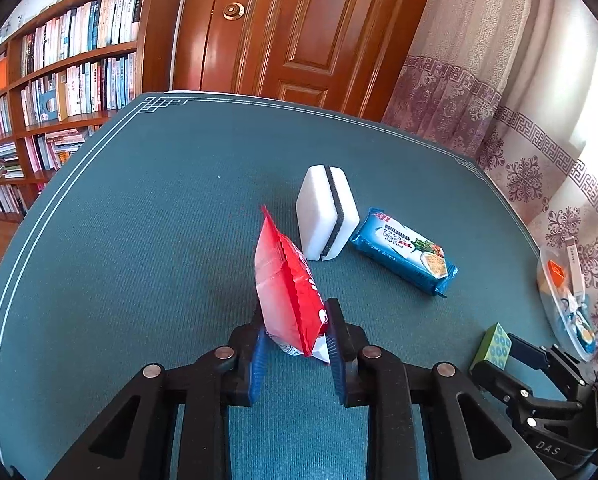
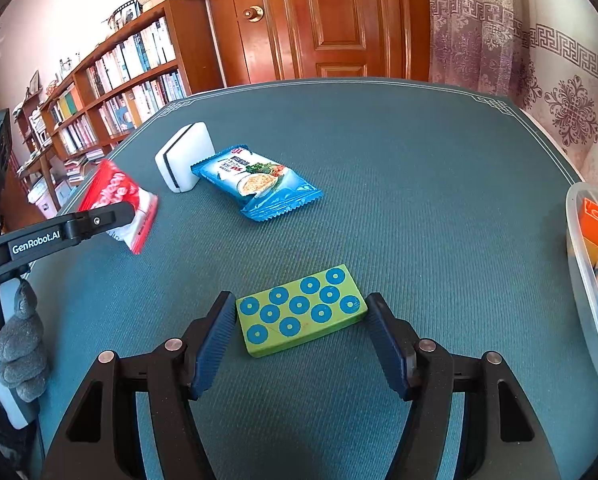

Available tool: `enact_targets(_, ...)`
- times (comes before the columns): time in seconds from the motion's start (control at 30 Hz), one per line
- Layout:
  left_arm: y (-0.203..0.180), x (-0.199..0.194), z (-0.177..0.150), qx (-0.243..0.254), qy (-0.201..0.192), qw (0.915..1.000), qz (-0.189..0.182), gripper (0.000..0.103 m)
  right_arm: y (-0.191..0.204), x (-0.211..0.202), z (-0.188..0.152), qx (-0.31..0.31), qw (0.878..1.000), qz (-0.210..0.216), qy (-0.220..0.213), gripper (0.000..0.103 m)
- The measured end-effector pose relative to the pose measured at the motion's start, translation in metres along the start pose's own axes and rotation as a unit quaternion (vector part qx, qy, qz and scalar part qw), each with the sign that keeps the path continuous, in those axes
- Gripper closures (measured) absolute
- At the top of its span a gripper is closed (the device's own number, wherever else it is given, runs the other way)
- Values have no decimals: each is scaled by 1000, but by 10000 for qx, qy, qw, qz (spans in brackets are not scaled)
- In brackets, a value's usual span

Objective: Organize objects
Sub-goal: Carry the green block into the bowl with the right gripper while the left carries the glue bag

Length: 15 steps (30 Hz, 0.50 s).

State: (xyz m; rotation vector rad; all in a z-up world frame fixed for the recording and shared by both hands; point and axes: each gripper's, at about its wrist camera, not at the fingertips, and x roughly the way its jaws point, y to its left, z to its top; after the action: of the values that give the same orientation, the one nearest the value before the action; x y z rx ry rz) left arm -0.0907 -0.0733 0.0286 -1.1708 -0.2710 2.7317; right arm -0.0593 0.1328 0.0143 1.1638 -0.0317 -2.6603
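My left gripper is shut on a red and white snack packet and holds it upright just above the green mat; the packet also shows in the right wrist view. My right gripper is shut on a green block with blue rings, its pads touching both ends. The block also shows in the left wrist view. A white eraser with a black stripe stands next to a blue cracker packet; both show in the right wrist view too, the eraser and the packet.
A clear plastic bin with an orange brick and other items sits at the mat's right edge, also in the left wrist view. A bookshelf, a wooden door and a curtain stand behind the table.
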Motion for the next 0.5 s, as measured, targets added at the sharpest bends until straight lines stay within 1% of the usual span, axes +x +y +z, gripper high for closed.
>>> enact_targets(0.2, -3, -1, 0, 56, -32, 10000, 8, 75, -4, -9, -8, 95, 10000, -2, -3, 36)
enact_targets(0.33, -12, -5, -2, 240, -127, 9996, 69, 76, -8, -15, -13, 146, 9999, -5, -21, 36)
enact_targets(0.5, -26, -10, -4, 450, -186, 9988, 52, 76, -12, -28, -18, 186, 9998, -12, -82, 36)
